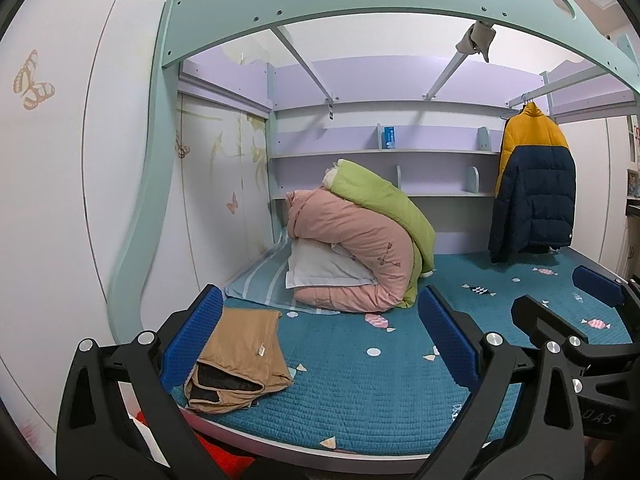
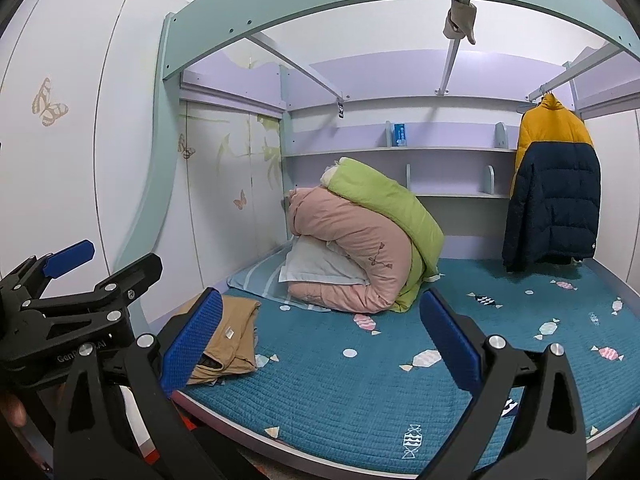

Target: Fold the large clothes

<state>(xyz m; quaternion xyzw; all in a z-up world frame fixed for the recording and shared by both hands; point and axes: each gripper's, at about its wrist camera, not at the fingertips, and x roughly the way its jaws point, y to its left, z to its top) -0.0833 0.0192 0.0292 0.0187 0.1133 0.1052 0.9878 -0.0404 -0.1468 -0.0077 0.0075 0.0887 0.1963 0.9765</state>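
On the bed (image 1: 360, 392), both grippers hover with jaws spread wide, holding nothing.

Rolled quilts (image 1: 360, 248) hide the pillow (image 1: 320, 268); a puffer jacket (image 1: 532, 184) hangs far right; the folded tan garment (image 1: 244, 360) sits near the left gripper (image 1: 320, 340), partly blocked for the right gripper (image 2: 320, 340).

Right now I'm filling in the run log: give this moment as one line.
left gripper: open, empty | right gripper: open, empty | folded tan garment: near-left corner of teal quilted bed | yellow-and-navy puffer jacket: hanging
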